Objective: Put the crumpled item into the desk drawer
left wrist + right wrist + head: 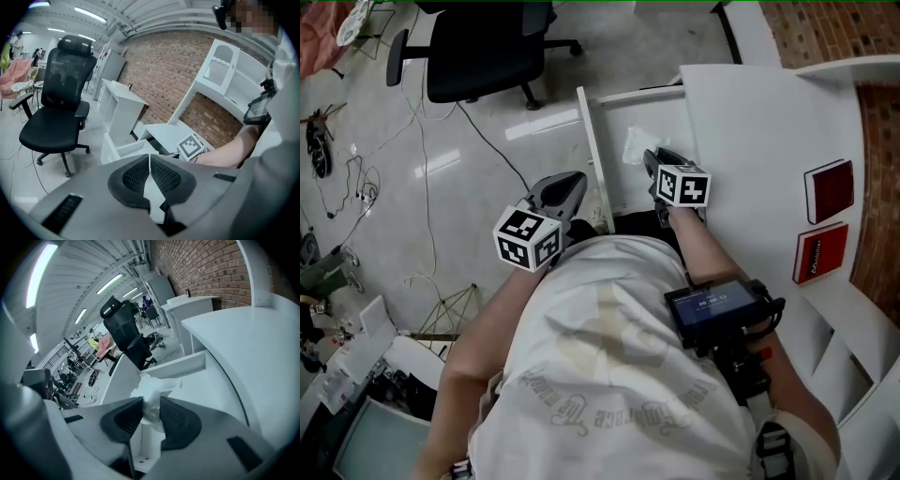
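A white crumpled paper (151,397) is pinched between the pads of my right gripper (151,419), which is shut on it. In the head view that gripper (661,167) hangs over the open white desk drawer (609,159), with the crumpled paper (636,145) sticking out ahead of its jaws. The drawer (187,380) lies open below and ahead of the jaws. My left gripper (555,199) sits left of the drawer's side wall, over the floor. Its pads (136,176) meet with nothing between them, and the open drawer (123,151) shows beyond.
A black office chair (483,47) stands on the shiny floor to the far left. Cables trail over the floor (412,159). On the white desk top (769,122) lie two red boxes (830,187). A white cabinet (123,105) stands past the drawer.
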Motion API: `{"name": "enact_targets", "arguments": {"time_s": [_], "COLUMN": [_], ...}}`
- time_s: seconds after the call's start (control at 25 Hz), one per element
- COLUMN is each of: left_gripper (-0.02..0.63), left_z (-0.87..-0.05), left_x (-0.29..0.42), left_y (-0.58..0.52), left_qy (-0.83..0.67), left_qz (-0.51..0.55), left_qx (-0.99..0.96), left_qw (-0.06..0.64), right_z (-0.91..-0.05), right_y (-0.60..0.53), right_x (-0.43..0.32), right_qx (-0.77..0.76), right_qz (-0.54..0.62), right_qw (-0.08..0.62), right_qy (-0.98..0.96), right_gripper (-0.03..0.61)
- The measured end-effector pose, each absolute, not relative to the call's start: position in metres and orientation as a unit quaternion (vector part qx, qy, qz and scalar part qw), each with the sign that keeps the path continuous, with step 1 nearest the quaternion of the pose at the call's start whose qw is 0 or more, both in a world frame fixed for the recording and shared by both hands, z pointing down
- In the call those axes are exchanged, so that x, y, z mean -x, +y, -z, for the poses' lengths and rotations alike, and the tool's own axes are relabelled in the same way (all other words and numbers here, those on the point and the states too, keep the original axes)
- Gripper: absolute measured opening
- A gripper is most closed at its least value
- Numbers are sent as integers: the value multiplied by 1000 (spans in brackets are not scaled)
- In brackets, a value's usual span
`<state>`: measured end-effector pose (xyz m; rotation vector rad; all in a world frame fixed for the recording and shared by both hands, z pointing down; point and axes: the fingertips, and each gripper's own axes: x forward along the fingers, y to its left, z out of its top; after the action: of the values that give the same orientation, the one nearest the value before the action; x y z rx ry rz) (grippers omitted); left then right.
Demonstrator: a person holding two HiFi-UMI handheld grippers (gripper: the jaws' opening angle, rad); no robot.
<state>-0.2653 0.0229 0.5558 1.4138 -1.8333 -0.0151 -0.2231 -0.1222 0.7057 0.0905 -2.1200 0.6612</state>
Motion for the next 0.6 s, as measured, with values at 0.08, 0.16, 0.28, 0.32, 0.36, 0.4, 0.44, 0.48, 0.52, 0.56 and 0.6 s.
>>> {"name": "enact_targets", "arguments": {"time_s": [0.08,0.16,0.28,0.32,0.36,0.4,0.44,0.48,0.52,0.56,0.6], "left_gripper": [28,28,28,28,28,28,28,28,28,28,28], "left_z": [-564,-569,-572,-573,-574,-575,-576,-577,-578,-580,-581], "left_x": [265,265,262,260,258,256,255,254,254,255,256], "left_y": [23,24,26,27,27,28,28,29,29,30,31], "left_qy": [-727,-727,-727,-727,-727,-726,-726,-726,-727,-728,-730], "left_qz": [6,6,6,6,5,5,4,3,3,4,5], "left_qx": [-554,-551,-545,-543,-542,-540,-540,-538,-536,-533,-529], "left_qw": [406,410,417,420,423,425,427,428,429,431,433], "right_z": [-721,-732,-743,-747,-752,-757,-762,-768,-773,-779,-785], "right_y": [-122,-122,-120,-119,-118,-117,-116,-116,-116,-115,-115], "right_x": [225,228,234,234,235,235,236,235,235,234,233], "right_qx": [-31,-27,-20,-16,-13,-9,-7,-5,-4,-2,0], "right_qz": [-266,-265,-263,-263,-263,-263,-263,-262,-261,-259,-255], "right_qw": [452,460,471,475,479,483,488,494,501,508,515], "right_qy": [-851,-847,-842,-840,-838,-835,-833,-829,-825,-821,-818], "right_gripper": [120,120,120,120,120,120,120,120,120,120,120]}}
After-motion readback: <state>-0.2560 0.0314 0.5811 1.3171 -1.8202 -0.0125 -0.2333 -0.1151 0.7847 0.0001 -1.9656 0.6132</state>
